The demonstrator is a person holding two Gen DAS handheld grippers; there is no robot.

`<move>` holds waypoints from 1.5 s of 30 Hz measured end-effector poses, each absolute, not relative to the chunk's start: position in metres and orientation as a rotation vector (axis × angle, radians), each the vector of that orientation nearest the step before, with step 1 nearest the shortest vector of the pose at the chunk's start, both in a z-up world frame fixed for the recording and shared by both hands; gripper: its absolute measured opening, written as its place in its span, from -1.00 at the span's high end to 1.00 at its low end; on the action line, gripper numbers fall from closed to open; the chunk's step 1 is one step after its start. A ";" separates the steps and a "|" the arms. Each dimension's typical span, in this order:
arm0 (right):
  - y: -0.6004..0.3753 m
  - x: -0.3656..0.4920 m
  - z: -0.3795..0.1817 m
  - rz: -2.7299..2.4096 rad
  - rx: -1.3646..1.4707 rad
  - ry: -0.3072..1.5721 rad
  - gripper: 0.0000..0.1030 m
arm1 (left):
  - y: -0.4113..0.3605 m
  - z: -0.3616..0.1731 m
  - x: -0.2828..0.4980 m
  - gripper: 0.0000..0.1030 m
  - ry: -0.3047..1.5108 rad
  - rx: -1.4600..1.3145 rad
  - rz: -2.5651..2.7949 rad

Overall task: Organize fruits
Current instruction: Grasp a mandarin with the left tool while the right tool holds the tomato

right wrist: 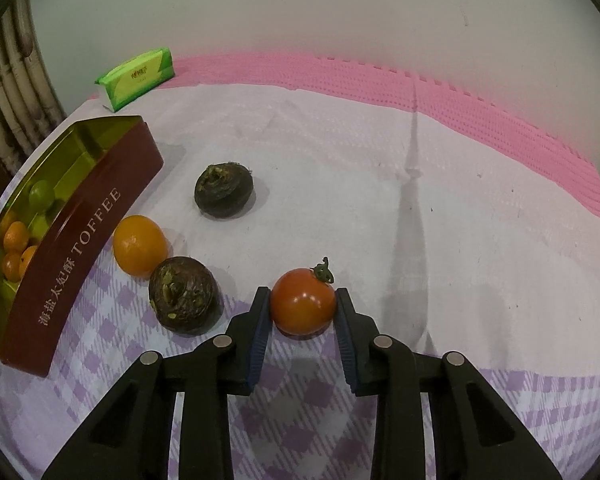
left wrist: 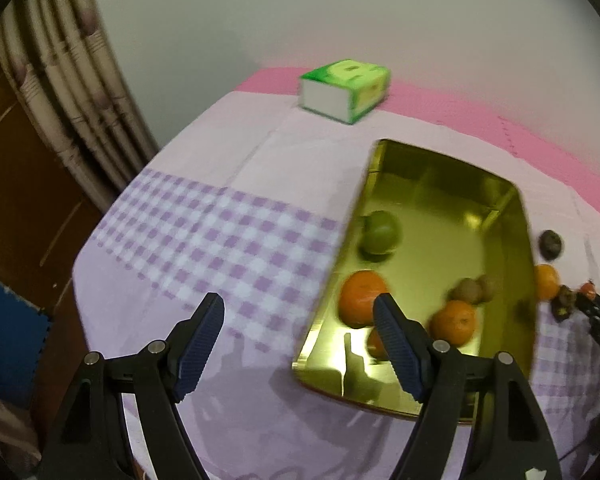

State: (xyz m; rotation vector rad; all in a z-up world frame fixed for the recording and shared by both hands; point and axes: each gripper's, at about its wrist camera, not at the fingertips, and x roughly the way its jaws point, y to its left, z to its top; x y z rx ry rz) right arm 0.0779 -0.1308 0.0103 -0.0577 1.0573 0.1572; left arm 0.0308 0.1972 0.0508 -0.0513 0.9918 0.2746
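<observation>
- The right gripper point(right wrist: 302, 307) pinched a small red tomato point(right wrist: 302, 306) between its blue-padded fingers point(right wrist: 260, 332), both pads touching the fruit's sides; the tomato, green stem on top, sat low over the checked part of the tablecloth point(right wrist: 380, 200).
- Just left of the tomato lay a dark, rough-skinned round fruit point(right wrist: 182, 298), touching a yellow-orange citrus point(right wrist: 140, 246) behind it. A second dark fruit point(right wrist: 224, 190) rested farther back on the plain cloth, apart from the others.
- The toffee tin point(right wrist: 80, 256), maroon outside and gold inside, stood at the left of the right wrist view, the citrus close beside its long wall.
- Inside the tin, the left wrist view showed a green fruit point(left wrist: 381, 233), an orange point(left wrist: 362, 298), another orange point(left wrist: 454, 322) and two small brown fruits point(left wrist: 474, 290), all lying loose on the gold floor; a further orange shape near the front was partly hidden by a finger.
- The left gripper point(left wrist: 300, 336) hovered with its fingers spread wide and nothing between them, over the cloth at the tin's near-left corner; that view was blurred.
- A green tissue pack point(left wrist: 345, 89) sat at the far edge of the table, by the pink mat point(right wrist: 460, 92).
</observation>
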 end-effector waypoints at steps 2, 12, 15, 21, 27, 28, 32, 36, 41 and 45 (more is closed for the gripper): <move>-0.134 0.077 0.010 0.150 -0.055 1.052 0.38 | 0.180 0.055 0.033 -0.44 0.990 -0.045 0.217; -0.181 0.084 0.007 0.051 -0.026 1.043 0.38 | 0.081 0.062 0.064 -0.44 1.018 0.047 -0.009; -0.193 0.084 0.007 0.038 -0.034 1.034 0.38 | 0.059 0.062 0.078 -0.44 1.046 0.056 -0.048; -0.202 0.081 0.003 0.017 -0.037 0.973 0.38 | 0.021 0.061 0.102 -0.39 1.098 0.072 -0.107; -0.206 0.079 0.004 0.020 -0.028 0.967 0.37 | 0.003 0.047 0.130 -0.05 1.221 -0.007 -0.148; -0.207 0.078 0.004 0.020 -0.028 0.967 0.37 | 0.002 0.044 0.133 -0.05 1.244 -0.027 -0.149; -0.209 0.076 0.004 0.021 -0.026 0.966 0.37 | 0.003 0.029 0.151 -0.02 1.336 -0.154 -0.141; -0.208 0.076 0.004 0.021 -0.024 0.966 0.36 | 0.006 0.015 0.162 0.15 1.390 -0.248 -0.099; -0.209 0.077 0.004 0.023 -0.021 0.966 0.36 | 0.005 0.002 0.166 0.18 1.419 -0.282 -0.054; -0.209 0.076 0.004 0.025 -0.020 0.966 0.36 | 0.002 -0.006 0.166 0.25 1.431 -0.276 -0.041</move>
